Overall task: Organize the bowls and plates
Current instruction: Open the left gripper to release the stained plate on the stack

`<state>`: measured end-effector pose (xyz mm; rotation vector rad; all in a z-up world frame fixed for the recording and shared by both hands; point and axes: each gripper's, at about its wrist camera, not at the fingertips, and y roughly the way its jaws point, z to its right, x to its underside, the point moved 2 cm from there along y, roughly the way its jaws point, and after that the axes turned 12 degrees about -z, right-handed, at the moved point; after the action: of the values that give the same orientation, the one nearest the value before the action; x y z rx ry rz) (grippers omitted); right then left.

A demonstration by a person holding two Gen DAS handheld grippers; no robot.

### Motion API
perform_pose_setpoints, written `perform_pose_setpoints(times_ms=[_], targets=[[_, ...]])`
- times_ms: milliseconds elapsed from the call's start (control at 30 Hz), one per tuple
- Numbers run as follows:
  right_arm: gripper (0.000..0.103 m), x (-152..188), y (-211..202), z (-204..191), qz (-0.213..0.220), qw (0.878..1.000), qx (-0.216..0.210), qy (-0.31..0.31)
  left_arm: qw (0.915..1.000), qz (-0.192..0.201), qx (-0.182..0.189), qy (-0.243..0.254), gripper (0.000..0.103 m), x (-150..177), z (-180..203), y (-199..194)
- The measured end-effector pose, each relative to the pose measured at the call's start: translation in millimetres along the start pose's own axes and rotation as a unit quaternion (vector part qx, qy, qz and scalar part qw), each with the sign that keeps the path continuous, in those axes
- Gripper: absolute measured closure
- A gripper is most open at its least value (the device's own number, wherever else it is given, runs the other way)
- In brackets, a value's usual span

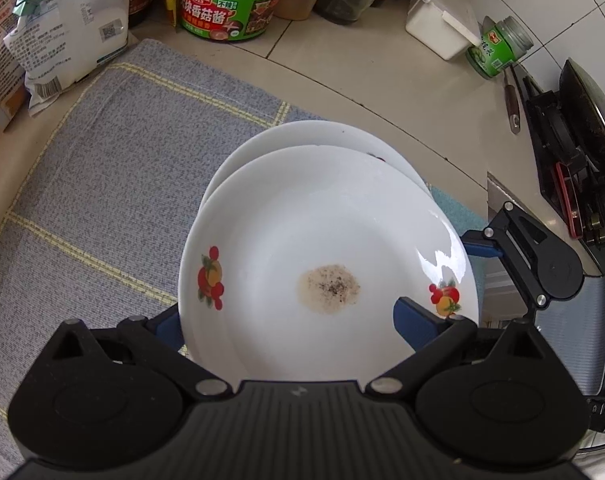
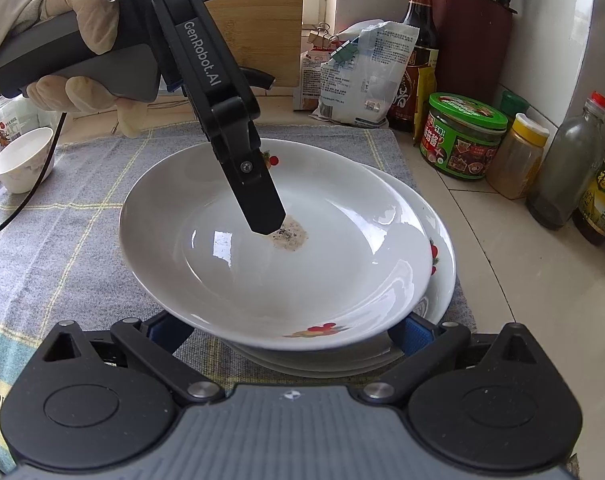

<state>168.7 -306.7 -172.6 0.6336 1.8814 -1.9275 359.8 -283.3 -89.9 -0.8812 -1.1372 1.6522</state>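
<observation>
Right tongs (image 2: 290, 334): nearest the right wrist camera, spread wide, one blue finger under the near rim of the top plate on either side; whether they touch it cannot be told.
Left tongs (image 1: 290, 320): blue fingers either side of the top plate's near rim, one over the inside of the rim and one beneath it, pinching the rim. From the right wrist view this tool slants down into the plate, its black tip by the stain, held by a gloved hand (image 2: 78, 36).
Top plate (image 2: 262, 240): white, shallow, fruit prints on the rim, tilted above the stack with its near edge raised; a small brownish speckled stain (image 1: 328, 288) sits in its middle.
Plate stack (image 2: 442, 264): white plates of the same pattern beneath, offset to the side, resting on the cloth.
Cloth (image 1: 102, 168): grey-blue with yellow lines, spread on the worktop (image 1: 382, 80).
Bowls (image 2: 22, 160): small, white, at the cloth's far left edge, well apart from the plates.
Far edge: a green-lidded jar (image 2: 464, 136), bottles, clipped bags and a dark red utensil holder (image 2: 474, 36) along the wall; a dark pan (image 1: 590, 116) on a stove to the side.
</observation>
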Motion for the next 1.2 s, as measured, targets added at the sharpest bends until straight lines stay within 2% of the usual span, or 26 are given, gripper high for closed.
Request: perform_pose_setpoints(times_ms=[400,1200], targets=[[0.0,-4.8,-0.7,2.9,-0.018,1.0,-0.006,0.019,0.9997,-0.02,-0.009,-0.008,0.001,-6.2,-0.9,3.8],[0.0,-4.4,-4.2,4.8,-0.029,0.999,-0.007,0.035,0.9995,-0.022,-0.006,-0.023,0.001,0.0,-2.3,0.0]])
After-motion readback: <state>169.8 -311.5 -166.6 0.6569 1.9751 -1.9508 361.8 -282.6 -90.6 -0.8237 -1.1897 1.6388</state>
